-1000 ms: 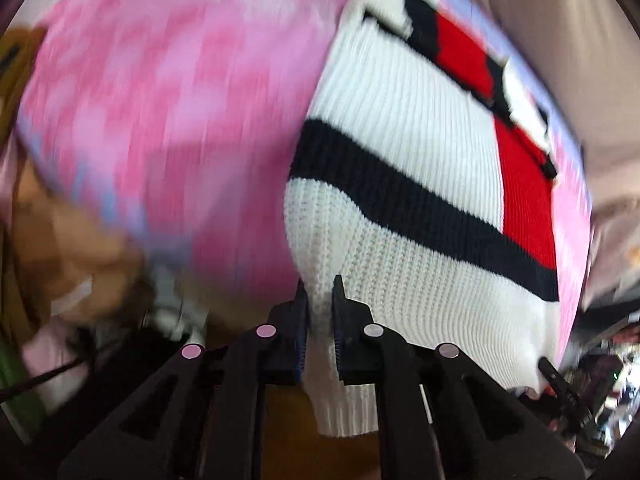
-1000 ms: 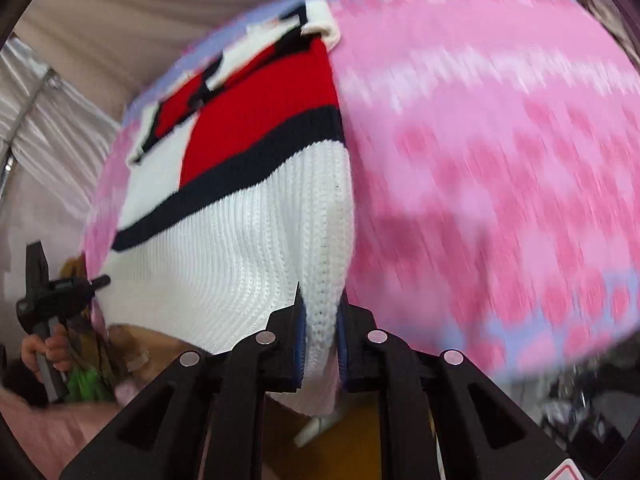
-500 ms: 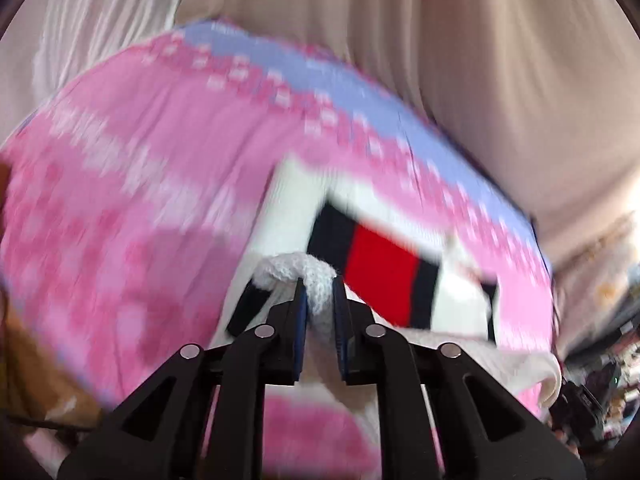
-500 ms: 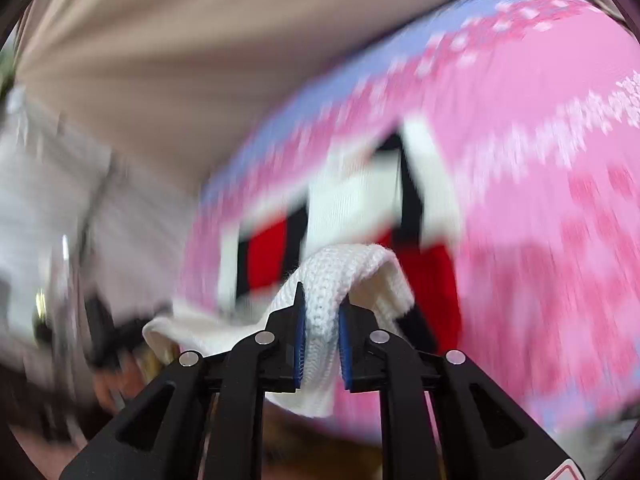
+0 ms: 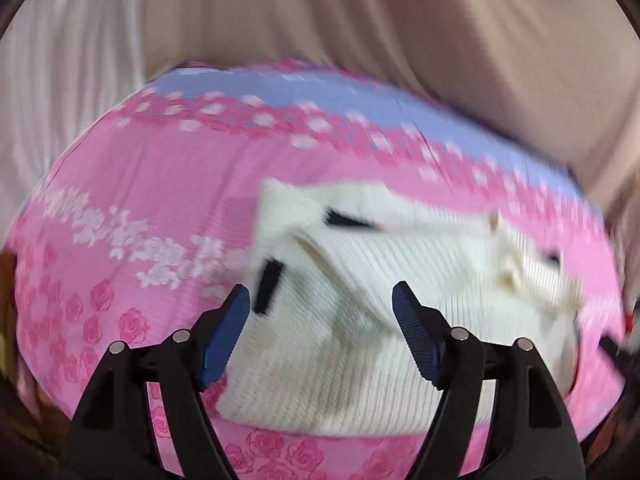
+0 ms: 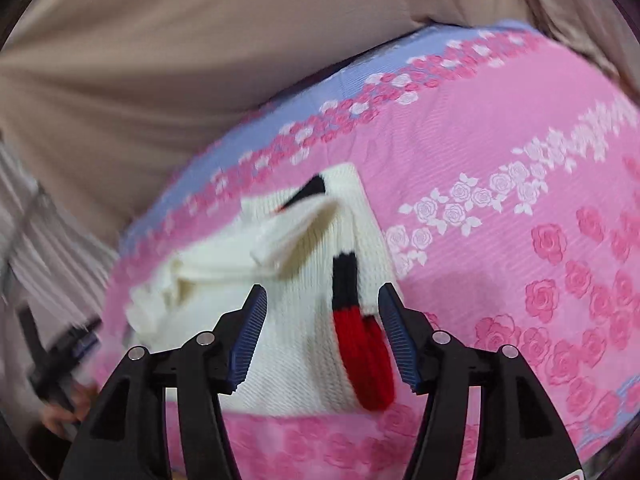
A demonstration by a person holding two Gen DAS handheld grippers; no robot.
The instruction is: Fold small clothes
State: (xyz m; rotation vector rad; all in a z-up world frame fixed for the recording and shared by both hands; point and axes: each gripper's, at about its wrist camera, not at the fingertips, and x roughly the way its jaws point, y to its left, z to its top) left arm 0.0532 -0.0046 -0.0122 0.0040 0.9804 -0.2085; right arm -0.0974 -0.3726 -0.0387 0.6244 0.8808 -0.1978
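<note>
Sweater (image 5: 360, 360) lies doubled over on the pink sheet (image 5: 120, 208), its near half thrown across the far one, so we judge the fold made and the knit left to settle, rumpled at the far edge. We have the left gripper (image 5: 320, 312) just above its near-left part and the right gripper (image 6: 322, 308) above the red-striped end. Both pairs of jaws have just been opening and stand well apart, the knit beneath them but not pinched. Beige curtain (image 6: 200, 60) hangs behind.

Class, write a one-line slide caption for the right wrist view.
Open right gripper above a folded white knit sweater on a pink rose-print sheet.
</note>
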